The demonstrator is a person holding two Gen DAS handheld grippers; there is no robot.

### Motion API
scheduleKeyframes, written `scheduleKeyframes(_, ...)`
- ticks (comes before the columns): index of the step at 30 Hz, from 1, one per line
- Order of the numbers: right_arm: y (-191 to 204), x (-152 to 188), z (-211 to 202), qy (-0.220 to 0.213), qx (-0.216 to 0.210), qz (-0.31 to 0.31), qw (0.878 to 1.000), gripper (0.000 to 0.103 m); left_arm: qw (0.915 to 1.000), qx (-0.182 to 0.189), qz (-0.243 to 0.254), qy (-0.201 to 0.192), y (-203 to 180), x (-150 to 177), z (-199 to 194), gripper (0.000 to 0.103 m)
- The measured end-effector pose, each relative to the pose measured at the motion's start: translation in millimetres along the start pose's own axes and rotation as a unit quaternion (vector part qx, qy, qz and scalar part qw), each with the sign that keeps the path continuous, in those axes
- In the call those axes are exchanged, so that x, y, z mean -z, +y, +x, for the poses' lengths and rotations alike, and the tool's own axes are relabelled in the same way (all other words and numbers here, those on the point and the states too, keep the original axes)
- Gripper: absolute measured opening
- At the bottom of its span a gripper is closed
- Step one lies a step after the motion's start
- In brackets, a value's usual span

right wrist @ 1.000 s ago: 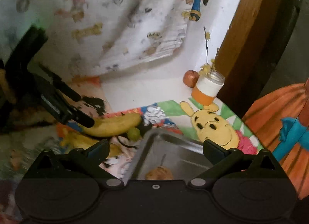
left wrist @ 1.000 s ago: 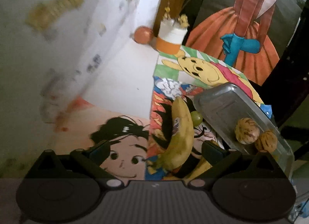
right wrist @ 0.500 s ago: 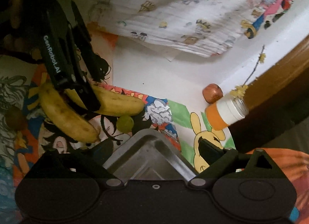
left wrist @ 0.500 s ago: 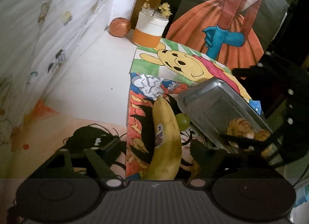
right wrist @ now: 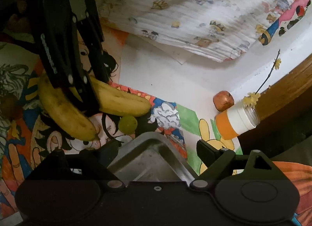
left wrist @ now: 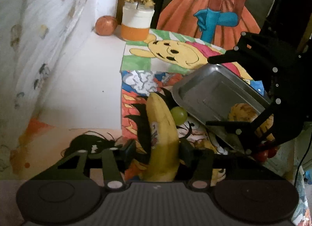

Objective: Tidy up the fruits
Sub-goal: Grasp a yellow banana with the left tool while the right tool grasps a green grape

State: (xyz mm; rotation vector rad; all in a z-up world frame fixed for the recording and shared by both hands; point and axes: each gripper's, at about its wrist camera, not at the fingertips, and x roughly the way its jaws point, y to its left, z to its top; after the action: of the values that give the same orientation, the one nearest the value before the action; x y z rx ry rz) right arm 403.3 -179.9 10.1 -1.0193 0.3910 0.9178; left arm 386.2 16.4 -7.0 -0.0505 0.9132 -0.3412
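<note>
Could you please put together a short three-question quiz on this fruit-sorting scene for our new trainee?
1. True or false: the metal tray is empty.
2. Which fruit lies between the left tongs? A) the banana B) the green grape C) the reddish fruit by the jar
3. Fill in: the green grape lies between the banana and the ____.

Key
1. False: round yellowish-brown fruit lies in it.
2. A; the left tongs are closing around the banana, though actual contact cannot be told.
3. tray
</note>
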Motion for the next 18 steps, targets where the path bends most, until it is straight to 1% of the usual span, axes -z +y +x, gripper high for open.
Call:
scheduleKeyframes(5, -2, 1, -1, 0.003, -0.003, 0.005, 1.000, 0.088, 0.9996, -0.012, 0.024, 0.011, -11, -3, 5, 0.040)
scheduleKeyframes(7, -2, 1, -1, 0.002, -0.011, 0.006, 1.000, 0.088, 0.9996, -0.009, 0.023, 0.013, -13, -4, 6, 0.036)
scheduleKeyframes(9, -1, 1, -1, 0.000, -0.021, 0.005, 1.000, 0.088, 0.9998, -0.011, 0.013, 0.014, -12, -4, 6, 0.035)
scheduleKeyframes(12, -1, 0, 3, 0.004, -0.024, 0.004, 1.000, 0.088, 0.9996, -0.026, 0.001, 0.011, -11, -2, 4, 0.035)
scheduleKeyframes(18, -7, -2, 12, -0.003, -0.040, 0.032, 0.999, 0.088, 0.9992, -0.036, -0.012, 0.010, -5, 0, -3, 0.035)
